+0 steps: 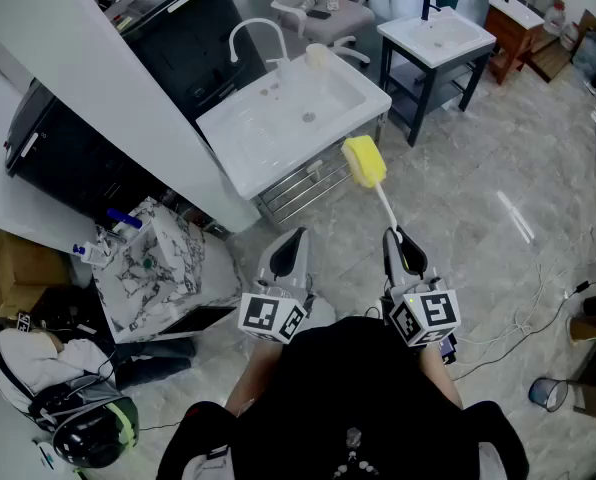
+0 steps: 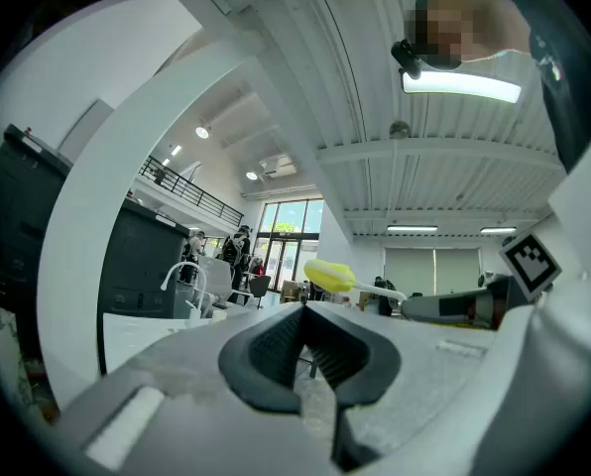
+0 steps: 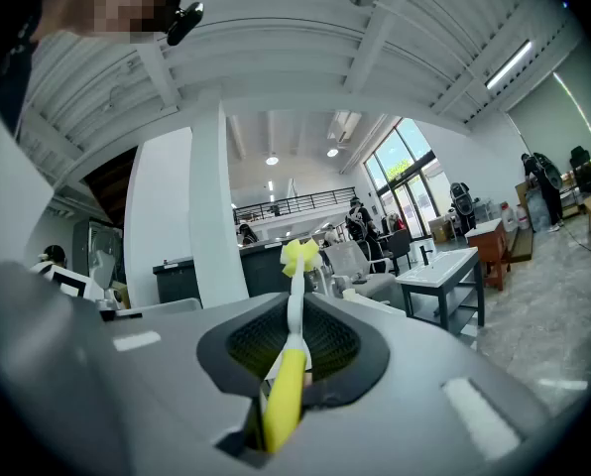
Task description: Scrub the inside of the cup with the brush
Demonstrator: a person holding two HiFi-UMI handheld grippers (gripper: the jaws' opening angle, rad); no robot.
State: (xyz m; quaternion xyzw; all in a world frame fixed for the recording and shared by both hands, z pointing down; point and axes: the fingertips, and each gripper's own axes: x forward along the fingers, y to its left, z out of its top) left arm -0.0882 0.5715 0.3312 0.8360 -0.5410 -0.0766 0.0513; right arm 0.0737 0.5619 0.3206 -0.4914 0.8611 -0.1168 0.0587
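Far left on floor: marble-patterned box (image 1: 163, 258) w/ blue-topped spray bottles (image 1: 118, 220) lying on its left part; whether on top or inside, can't tell. Right of it & farther off, white sink (image 1: 240, 173) on metal stand, curved white faucet (image 1: 258, 30) at its far edge, drain showing in bare basin. Pale cup (image 1: 318, 56) stands upright on sink's far-right corner, well apart from both grippers; can't see inside it. Left gripper (image 1: 291, 243) held level near person's body, just in front of sink's near edge: jaws fully together, pads meeting, nothing betw. them, as left gripper view (image 2: 303, 310) shows. Right gripper (image 1: 403, 248) beside it, also level: jaws clamped on yellow grip end of brush (image 1: 366, 164), white stem running out betw. the pads (image 3: 335, 340) in right gripper view, gripper (image 3: 294, 310) closed tight on brush (image 3: 288, 385). Yellow sponge head points away from person, up in air just off sink's near-right corner, not touching sink or cup. Brush head (image 2: 330, 276) also shows in left gripper view, to the right. Far right: second white sink (image 1: 433, 40) w/ black faucet on dark frame.
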